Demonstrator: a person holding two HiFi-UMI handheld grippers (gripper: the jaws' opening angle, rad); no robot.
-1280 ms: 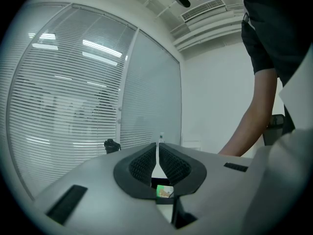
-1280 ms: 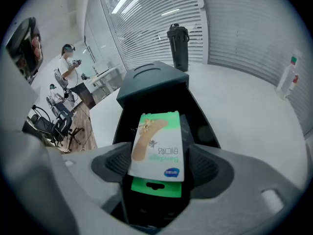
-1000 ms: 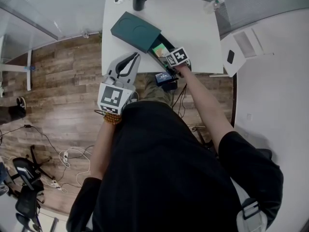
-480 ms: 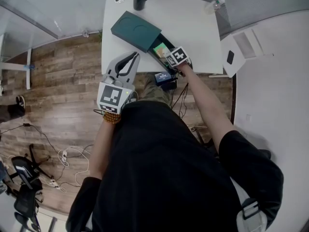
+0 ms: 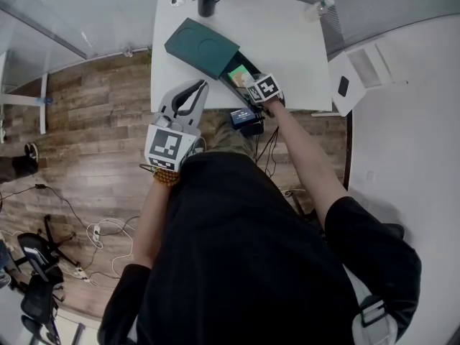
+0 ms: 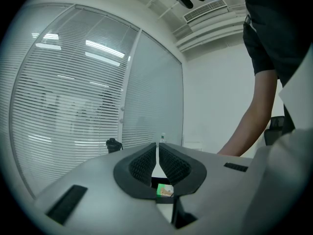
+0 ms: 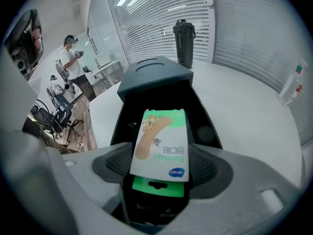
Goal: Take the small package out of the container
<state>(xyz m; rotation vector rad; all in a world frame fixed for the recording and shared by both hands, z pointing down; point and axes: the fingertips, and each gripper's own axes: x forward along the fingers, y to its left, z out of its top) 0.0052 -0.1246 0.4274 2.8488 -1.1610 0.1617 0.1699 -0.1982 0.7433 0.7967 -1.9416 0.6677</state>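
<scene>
Pinching the small package (image 7: 160,141), the right hand-held gripper (image 7: 161,161) hovers over the container (image 7: 146,77).

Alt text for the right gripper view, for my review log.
The right gripper clamps a small white-and-green bandage package between its jaws, over the open dark green box-shaped container on a white table. A black lidded tumbler stands behind the container.
</scene>
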